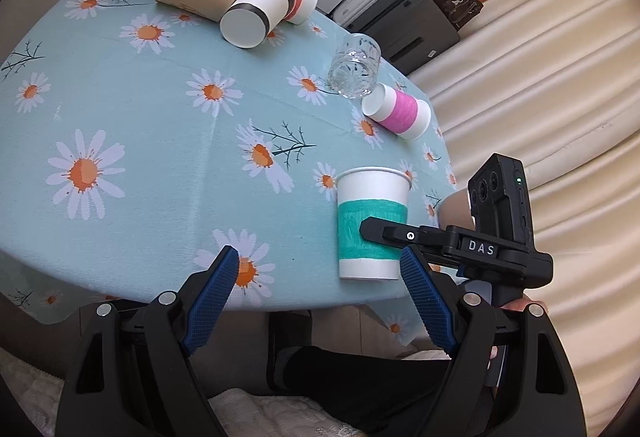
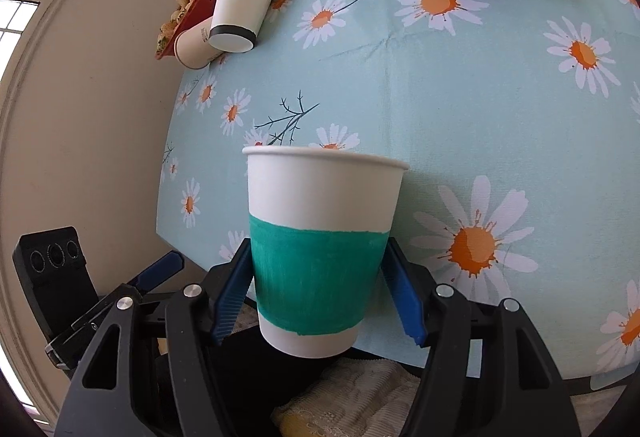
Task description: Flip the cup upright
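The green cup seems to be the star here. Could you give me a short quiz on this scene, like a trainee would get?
1. True or false: the green cup stands rim up.
2. Which gripper has its fingers around it: A) left B) right?
3. Fill in: the pink cup lies on its ____ beside the glass.

Key: 1 true; 2 B; 3 side.
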Available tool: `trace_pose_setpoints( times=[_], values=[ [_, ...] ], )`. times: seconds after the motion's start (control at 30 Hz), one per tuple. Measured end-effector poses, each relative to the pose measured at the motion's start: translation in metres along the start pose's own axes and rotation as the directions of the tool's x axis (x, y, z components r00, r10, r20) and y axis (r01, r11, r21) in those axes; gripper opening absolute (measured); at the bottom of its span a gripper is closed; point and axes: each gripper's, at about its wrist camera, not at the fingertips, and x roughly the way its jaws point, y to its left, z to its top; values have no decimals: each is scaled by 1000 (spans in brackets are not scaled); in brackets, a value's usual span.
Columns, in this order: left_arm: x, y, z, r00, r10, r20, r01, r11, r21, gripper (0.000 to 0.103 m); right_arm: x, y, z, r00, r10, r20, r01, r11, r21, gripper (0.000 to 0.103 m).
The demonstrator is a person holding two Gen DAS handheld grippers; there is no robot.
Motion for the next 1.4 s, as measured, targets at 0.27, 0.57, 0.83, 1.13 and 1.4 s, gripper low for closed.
trace_pose_setpoints(
  times=[0.27,0.57,0.83,1.13,1.4],
  values=[
    [4,-3,0,1000,5,-12,-5,1000,19,81,-10,2,-3,1000,19,21,-19,1000,-4,72],
    [14,-13,2,999,18,-44,-16,999,46,81,-50,-12,-19,987,110,118,-115,993,40,73],
    [29,-41,21,996,42,-75,-38,998,53,81,-98,-36,-58,944,203,260,-234,968,92,73],
    [58,-88,38,976,148,-159,-130,984,119,81,-135,-31,-102,902,199,384,-231,972,38,73],
    [101,-101,37,926,303,-226,-263,946,190,79,-144,-35,-109,896,187,403,-210,978,11,73]
  ],
)
